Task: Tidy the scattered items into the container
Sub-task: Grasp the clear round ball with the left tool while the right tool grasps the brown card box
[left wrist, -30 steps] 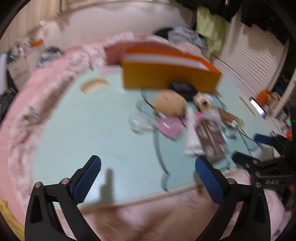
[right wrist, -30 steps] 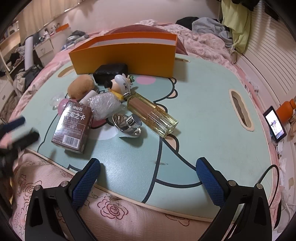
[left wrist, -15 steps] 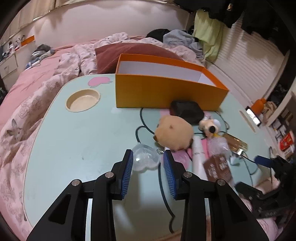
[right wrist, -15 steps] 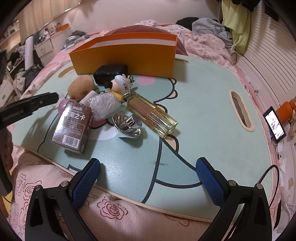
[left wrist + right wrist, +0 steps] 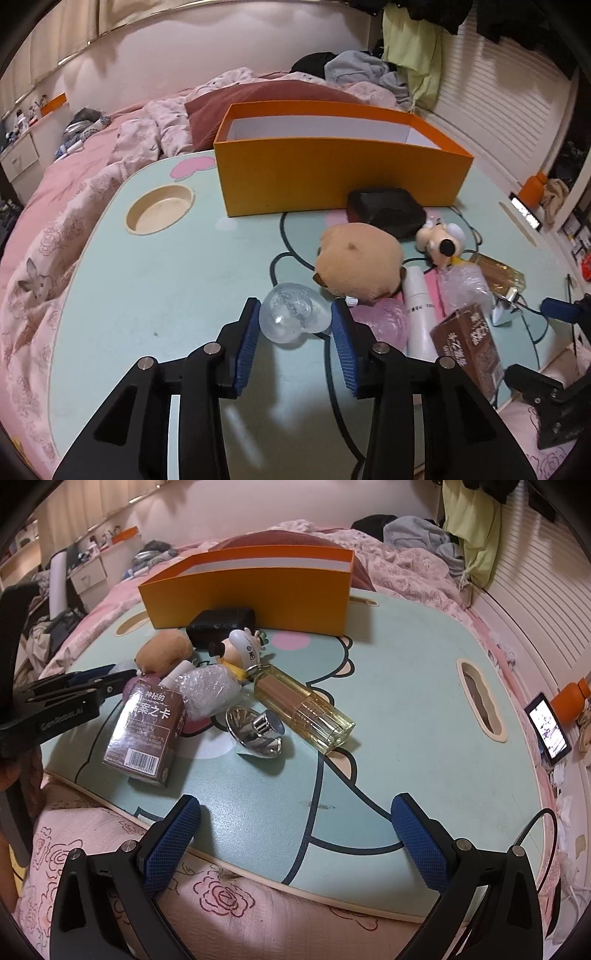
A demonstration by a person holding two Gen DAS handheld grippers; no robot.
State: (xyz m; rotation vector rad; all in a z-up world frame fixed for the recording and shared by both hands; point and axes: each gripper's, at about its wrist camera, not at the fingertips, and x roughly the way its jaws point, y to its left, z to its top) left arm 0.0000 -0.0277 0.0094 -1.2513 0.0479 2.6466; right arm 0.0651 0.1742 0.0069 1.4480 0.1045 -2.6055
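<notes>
My left gripper [image 5: 294, 325] pinching clear heart-shaped piece [image 5: 293, 316], jaws easing apart, near table's [image 5: 155, 280] front edge. Orange box [image 5: 332, 177] straight ahead, at far edge. My right gripper [image 5: 293, 834] spread, empty.

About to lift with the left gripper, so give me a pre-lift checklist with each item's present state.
1. Clear shell between the left gripper pads: ok.
2. Firm hold: cannot tell; the jaws are opening slightly, and pad contact on both sides is unclear.
3. Plush clear of the pads: not ok, it sits right beside the right-hand pad.
4. Orange box open, with room: ok, only the upper inner walls show.
5. Table path to the box unobstructed: ok.
6. Right gripper out of the way: ok, open at the table edge.
</notes>
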